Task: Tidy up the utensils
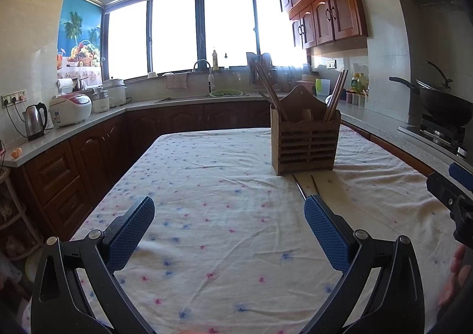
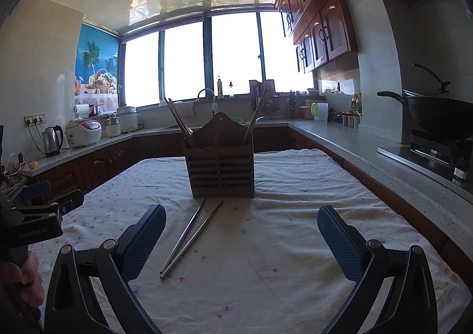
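The left gripper (image 1: 229, 210) hangs over the cloth (image 1: 224, 233) with its jaws spread wide and nothing between them. Its right finger (image 1: 323, 233) covers the near ends of the two metal chopsticks (image 2: 192, 241), so in the left view only their far tips show below the holder (image 1: 306, 142). The right gripper (image 2: 241, 221) is likewise released and empty; in the left view just its edge enters at the right border, cut off.

In the right view the chopsticks lie whole on the cloth, close together at the near end and fanned apart toward the holder, their far tips just in front of its base. The holder stands upright toward the far end of the table, wooden sticks leaning out of its left and right compartments; what sits in its middle slot is too dark to tell.

Bare cloth spreads left of the holder to the table's left edge. The counter (image 2: 384, 168) runs close along the right edge, with a wok (image 2: 437, 115) on the stove.
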The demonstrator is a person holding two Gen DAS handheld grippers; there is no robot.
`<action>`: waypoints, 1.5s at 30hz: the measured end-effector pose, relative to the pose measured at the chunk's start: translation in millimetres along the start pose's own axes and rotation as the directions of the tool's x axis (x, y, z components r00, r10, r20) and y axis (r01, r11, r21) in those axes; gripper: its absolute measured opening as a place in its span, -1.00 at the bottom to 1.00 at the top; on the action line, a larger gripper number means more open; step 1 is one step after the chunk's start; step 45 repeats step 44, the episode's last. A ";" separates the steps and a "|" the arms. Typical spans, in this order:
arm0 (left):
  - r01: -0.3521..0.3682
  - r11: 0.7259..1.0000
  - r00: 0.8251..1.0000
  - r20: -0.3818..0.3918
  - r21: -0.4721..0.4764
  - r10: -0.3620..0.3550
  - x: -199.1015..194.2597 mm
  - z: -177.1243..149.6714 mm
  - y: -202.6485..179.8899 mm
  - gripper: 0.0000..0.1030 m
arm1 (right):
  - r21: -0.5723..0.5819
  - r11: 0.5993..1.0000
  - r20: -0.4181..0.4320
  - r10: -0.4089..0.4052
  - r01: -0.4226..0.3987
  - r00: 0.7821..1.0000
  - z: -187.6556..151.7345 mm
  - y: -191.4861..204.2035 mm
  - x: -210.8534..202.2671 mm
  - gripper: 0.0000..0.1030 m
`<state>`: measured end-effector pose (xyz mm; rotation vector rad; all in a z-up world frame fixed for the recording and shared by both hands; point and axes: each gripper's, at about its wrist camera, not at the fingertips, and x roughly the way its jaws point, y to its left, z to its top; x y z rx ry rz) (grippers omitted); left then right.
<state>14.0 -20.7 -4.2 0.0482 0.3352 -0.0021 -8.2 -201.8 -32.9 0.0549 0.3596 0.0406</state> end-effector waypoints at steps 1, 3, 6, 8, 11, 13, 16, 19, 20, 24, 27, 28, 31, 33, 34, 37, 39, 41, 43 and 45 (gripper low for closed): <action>-0.002 1.000 1.000 0.004 0.003 0.002 -0.7 0.1 -0.4 1.00 | 0.000 1.000 -0.001 0.001 -0.001 1.000 -0.2 0.5 -0.1 1.00; 0.000 1.000 1.000 0.008 0.004 0.000 -1.0 0.3 -0.5 1.00 | 0.000 1.000 -0.001 0.002 -0.002 1.000 0.4 0.9 0.5 1.00; 0.004 1.000 1.000 0.007 0.004 -0.004 -1.1 0.3 -0.7 1.00 | 0.003 1.000 -0.002 0.005 -0.005 1.000 0.7 1.2 1.2 1.00; 0.006 1.000 1.000 0.005 0.005 -0.006 -0.8 0.4 -0.8 1.00 | 0.004 1.000 -0.002 0.006 -0.006 1.000 0.9 1.3 1.5 1.00; 0.011 1.000 1.000 0.004 0.005 -0.011 -0.4 0.6 -0.5 1.00 | 0.003 1.000 -0.003 0.006 -0.006 1.000 0.9 1.5 1.5 1.00; 0.009 1.000 1.000 0.006 0.005 -0.009 -0.3 0.7 -0.6 1.00 | 0.004 1.000 -0.002 0.006 -0.006 1.000 0.9 1.8 1.4 1.00; 0.011 1.000 1.000 0.005 0.006 -0.011 0.1 0.9 -1.0 1.00 | 0.002 1.000 -0.004 0.009 -0.009 1.000 1.4 2.5 2.8 1.00; 0.011 1.000 1.000 0.003 0.008 -0.011 1.3 0.6 -1.4 1.00 | 0.005 1.000 -0.005 0.012 -0.012 1.000 1.5 2.5 3.1 1.00; 0.013 1.000 1.000 0.001 0.008 -0.013 2.0 0.6 -1.6 1.00 | 0.006 1.000 -0.006 0.012 -0.012 1.000 1.4 2.3 3.5 1.00; 0.016 1.000 1.000 -0.004 0.009 -0.016 4.4 0.3 -2.3 1.00 | 0.009 1.000 -0.008 0.014 -0.014 1.000 1.7 2.7 4.4 1.00; 0.019 1.000 1.000 -0.006 0.010 -0.019 5.1 0.3 -3.0 1.00 | 0.008 1.000 -0.009 0.014 -0.014 1.000 1.6 2.3 4.7 1.00; 0.019 1.000 1.000 -0.007 0.011 -0.019 5.4 0.4 -3.3 1.00 | 0.008 1.000 -0.010 0.015 -0.015 1.000 1.4 2.4 5.0 1.00; 0.021 1.000 1.000 -0.008 0.009 -0.020 5.7 0.2 -3.4 1.00 | 0.009 1.000 -0.011 0.015 -0.015 1.000 0.9 2.3 5.5 1.00; 0.023 1.000 1.000 -0.011 0.007 -0.023 6.5 0.3 -3.2 1.00 | 0.010 1.000 -0.012 0.015 -0.015 1.000 0.9 2.3 5.5 1.00; 0.025 1.000 1.000 -0.012 0.007 -0.025 6.7 0.4 -3.3 1.00 | 0.011 1.000 -0.013 0.015 -0.015 1.000 0.8 2.3 5.7 1.00; 0.029 1.000 0.999 -0.016 0.005 -0.029 7.4 0.6 -2.9 1.00 | 0.014 1.000 -0.014 0.017 -0.017 1.000 1.0 1.3 6.9 1.00; 0.033 0.999 0.999 -0.021 0.003 -0.033 8.6 1.1 -2.7 1.00 | 0.014 1.000 -0.017 0.017 -0.017 1.000 0.6 0.7 7.4 1.00; 0.038 0.999 0.999 -0.027 0.000 -0.038 9.8 1.7 -2.7 1.00 | 0.015 1.000 -0.023 0.018 -0.018 1.000 0.7 -0.1 8.8 1.00; 0.045 0.999 0.998 -0.034 -0.003 -0.045 11.1 2.1 -2.5 1.00 | 0.016 1.000 -0.027 0.019 -0.019 0.999 1.1 -1.2 10.3 1.00; 0.049 0.999 0.998 -0.039 -0.005 -0.049 11.9 2.2 -2.3 1.00 | 0.017 1.000 -0.029 0.019 -0.019 0.999 1.0 -1.1 10.7 1.00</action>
